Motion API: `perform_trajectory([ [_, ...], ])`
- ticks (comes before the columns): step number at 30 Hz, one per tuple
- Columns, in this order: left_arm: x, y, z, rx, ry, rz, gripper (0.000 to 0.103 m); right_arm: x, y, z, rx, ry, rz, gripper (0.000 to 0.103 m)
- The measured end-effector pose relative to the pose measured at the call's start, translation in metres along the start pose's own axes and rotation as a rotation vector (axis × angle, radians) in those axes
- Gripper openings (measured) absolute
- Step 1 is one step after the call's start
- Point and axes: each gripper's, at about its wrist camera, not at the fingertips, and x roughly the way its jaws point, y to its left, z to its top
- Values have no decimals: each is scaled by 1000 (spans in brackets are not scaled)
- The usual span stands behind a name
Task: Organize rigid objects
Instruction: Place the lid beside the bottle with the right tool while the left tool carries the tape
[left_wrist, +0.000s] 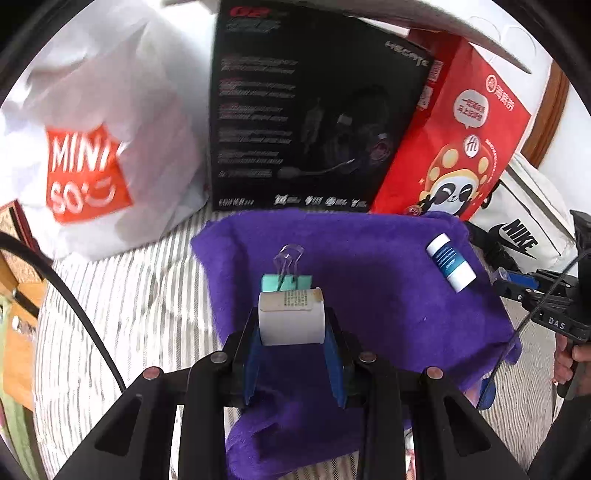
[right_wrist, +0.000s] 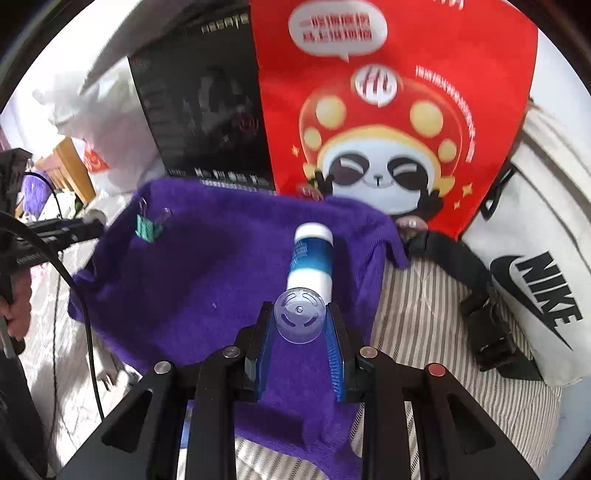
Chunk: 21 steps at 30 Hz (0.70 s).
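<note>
cloth (left_wrist: 369, 280), purple, lies rumpled on a striped sheet (left_wrist: 122, 295). left gripper (left_wrist: 291, 325) has its blue fingers (left_wrist: 251, 365) clamped on a white roll (left_wrist: 290, 317), held over the cloth's middle. just past the roll at 12 o'clock a green clip (left_wrist: 284, 282) rests on the cloth. at 2 o'clock a blue-and-white tube (left_wrist: 450, 264) lies on the cloth too. right gripper (right_wrist: 299, 321) grips a clear cap (right_wrist: 299, 315) between its fingers (right_wrist: 334, 354), with the tube just beyond at 12 o'clock. behind the cloth stand a black box (left_wrist: 314, 107), a red bag (left_wrist: 458, 140) and a white bag (left_wrist: 92, 147).
</note>
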Motion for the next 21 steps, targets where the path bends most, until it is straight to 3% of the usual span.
perform_trajectory([
  [7,6,-2,-4,6,20,-1,30,18,5,-7,-28,55,37,27],
  [13,13,-6,-3,26,42,11,30,42,5,-11,-23,113,-7,27],
  [21,18,-1,5,12,64,1,30,54,8,-13,-29,120,-15,27],
])
